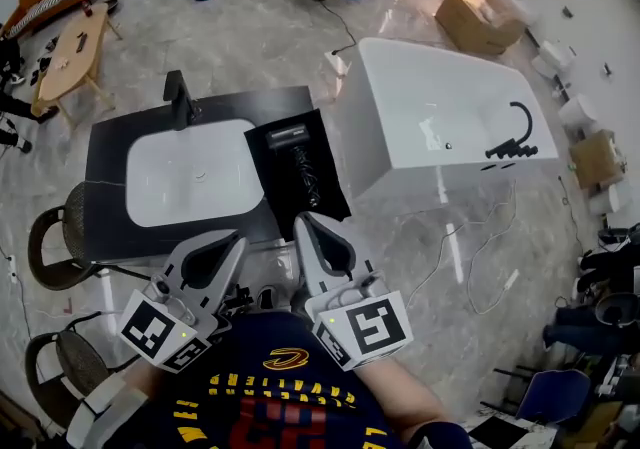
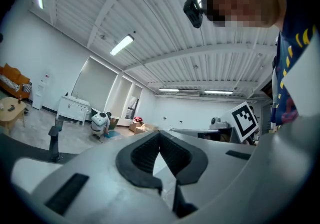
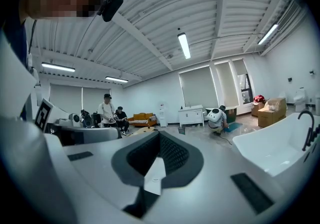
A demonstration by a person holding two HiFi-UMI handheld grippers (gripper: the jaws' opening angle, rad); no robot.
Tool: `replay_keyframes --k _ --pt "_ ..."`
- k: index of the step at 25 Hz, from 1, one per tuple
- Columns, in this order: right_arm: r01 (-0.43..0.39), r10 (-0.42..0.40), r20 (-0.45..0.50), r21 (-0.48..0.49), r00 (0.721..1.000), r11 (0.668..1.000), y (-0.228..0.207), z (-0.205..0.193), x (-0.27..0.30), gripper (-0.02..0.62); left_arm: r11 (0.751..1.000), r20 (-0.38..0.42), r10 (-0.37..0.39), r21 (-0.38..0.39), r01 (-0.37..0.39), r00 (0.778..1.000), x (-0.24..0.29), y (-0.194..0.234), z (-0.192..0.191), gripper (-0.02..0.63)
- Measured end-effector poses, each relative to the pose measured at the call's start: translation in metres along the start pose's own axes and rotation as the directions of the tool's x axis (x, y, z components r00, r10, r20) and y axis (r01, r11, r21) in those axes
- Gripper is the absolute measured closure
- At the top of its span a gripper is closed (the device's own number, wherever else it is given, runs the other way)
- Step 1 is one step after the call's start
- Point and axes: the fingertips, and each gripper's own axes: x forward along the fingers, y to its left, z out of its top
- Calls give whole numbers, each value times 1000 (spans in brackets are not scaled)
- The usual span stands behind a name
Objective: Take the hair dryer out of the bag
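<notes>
Left claw [image 1: 237, 238] and right claw [image 1: 304, 221] shut, empty; hair dryer [image 1: 291, 137] on black bag [image 1: 326, 193].

A white basin [image 1: 190, 177] sits in a dark counter [image 1: 110, 147], with a black faucet [image 1: 180, 99] upright at its far edge. Just right of the counter stands a white bathtub [image 1: 420, 87] with a black tap [image 1: 515, 132]. Cardboard boxes [image 1: 478, 17] lie beyond it. A wooden table [image 1: 72, 52] and 2 chairs [image 1: 50, 237] stand at the left.

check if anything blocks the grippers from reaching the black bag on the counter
Nothing visible does. The black bag lies on the dark counter, right of the white sink and just beyond the left gripper and right gripper. Both are shut and empty, with no object between them and the bag.
</notes>
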Motion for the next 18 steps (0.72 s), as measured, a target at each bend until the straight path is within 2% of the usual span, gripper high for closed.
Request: replay_keyframes --k 10,18 --pt "-2 3 16 -36 1000 999 -1 5 -3 586 1000 -2 -12 -19 12 1000 12 -3 -7 603" --pt "-1 0 49 20 999 1000 -7 9 -7 586 999 -6 12 -34 -12 1000 9 3 -8 603"
